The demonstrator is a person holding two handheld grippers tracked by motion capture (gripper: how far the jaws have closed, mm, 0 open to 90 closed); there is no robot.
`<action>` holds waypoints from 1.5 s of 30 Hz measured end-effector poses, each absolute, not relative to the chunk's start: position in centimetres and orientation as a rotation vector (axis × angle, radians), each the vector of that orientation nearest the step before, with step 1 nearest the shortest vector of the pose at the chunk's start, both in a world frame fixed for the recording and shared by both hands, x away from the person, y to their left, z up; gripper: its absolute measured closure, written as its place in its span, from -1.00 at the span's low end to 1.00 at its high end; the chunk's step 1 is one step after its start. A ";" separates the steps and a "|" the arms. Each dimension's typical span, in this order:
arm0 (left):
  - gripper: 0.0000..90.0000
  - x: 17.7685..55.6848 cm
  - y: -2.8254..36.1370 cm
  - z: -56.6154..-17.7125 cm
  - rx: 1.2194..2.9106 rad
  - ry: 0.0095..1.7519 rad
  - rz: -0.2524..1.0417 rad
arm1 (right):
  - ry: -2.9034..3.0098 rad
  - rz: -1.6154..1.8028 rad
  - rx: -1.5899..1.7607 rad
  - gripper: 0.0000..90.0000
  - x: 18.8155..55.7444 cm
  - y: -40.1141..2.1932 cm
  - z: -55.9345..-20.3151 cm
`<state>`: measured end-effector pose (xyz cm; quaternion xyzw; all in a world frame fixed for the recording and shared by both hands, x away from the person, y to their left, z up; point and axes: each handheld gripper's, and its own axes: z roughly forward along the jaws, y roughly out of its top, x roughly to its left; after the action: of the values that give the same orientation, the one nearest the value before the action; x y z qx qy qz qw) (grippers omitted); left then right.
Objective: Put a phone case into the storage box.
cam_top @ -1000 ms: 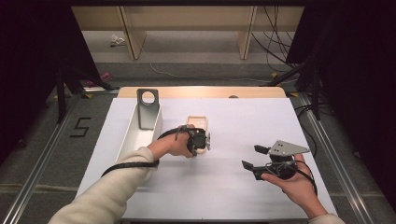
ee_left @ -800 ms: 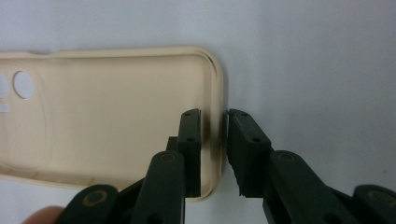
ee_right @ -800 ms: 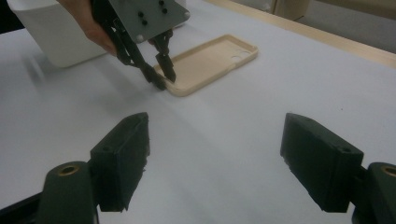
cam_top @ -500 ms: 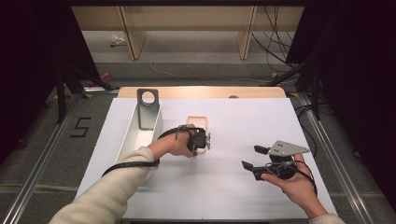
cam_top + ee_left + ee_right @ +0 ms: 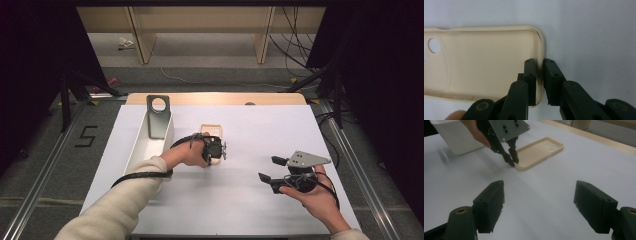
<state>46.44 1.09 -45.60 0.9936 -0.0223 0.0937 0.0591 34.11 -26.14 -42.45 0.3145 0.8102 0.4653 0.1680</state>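
Observation:
A cream phone case [image 5: 211, 130] lies open side up on the white table [image 5: 260, 210], left of the middle. My left gripper [image 5: 213, 141] points down at its near end. In the left gripper view the case [image 5: 486, 65] has its side wall pinched between the two pads of that gripper [image 5: 539, 67]. Those jaws have just been closing on the wall. My right gripper [image 5: 269, 169] rests in a hand at the right, open, with nothing between its jaws. The right gripper view looks over its spread jaws [image 5: 539, 202] at the case [image 5: 539, 151] and the left gripper [image 5: 512, 160].
A long white bin [image 5: 145, 145] stands left of the case, with a grey metal plate [image 5: 158, 117] with a round hole at its far end. The bin's corner [image 5: 454, 137] shows in the right gripper view. Dark floor surrounds the table.

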 end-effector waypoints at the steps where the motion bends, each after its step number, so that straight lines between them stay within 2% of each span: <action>1: 0.80 46.4 1.1 -45.6 3.011 -0.069 0.283 | 2.304 1.324 0.894 -0.44 34.1 -26.1 -42.4; 13: 0.92 46.4 1.3 -45.5 3.005 -0.085 0.253 | 2.300 1.327 0.896 -0.44 34.1 -26.1 -42.4; 23: 0.94 45.5 1.6 -44.7 3.004 -0.109 0.319 | 2.297 1.328 0.900 -0.44 34.1 -26.2 -42.4; 31: 0.94 43.3 2.1 -43.4 2.938 -0.129 0.387 | 2.294 1.319 0.902 -0.44 34.1 -26.1 -42.4; 45: 0.94 38.7 3.9 -43.1 2.837 -0.129 0.408 | 2.300 1.306 0.906 -0.44 34.2 -25.8 -42.6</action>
<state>38.72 3.89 -43.06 0.9797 -0.0445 0.1407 0.1358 34.24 -25.79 -42.56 0.3190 0.8104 0.4603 0.1720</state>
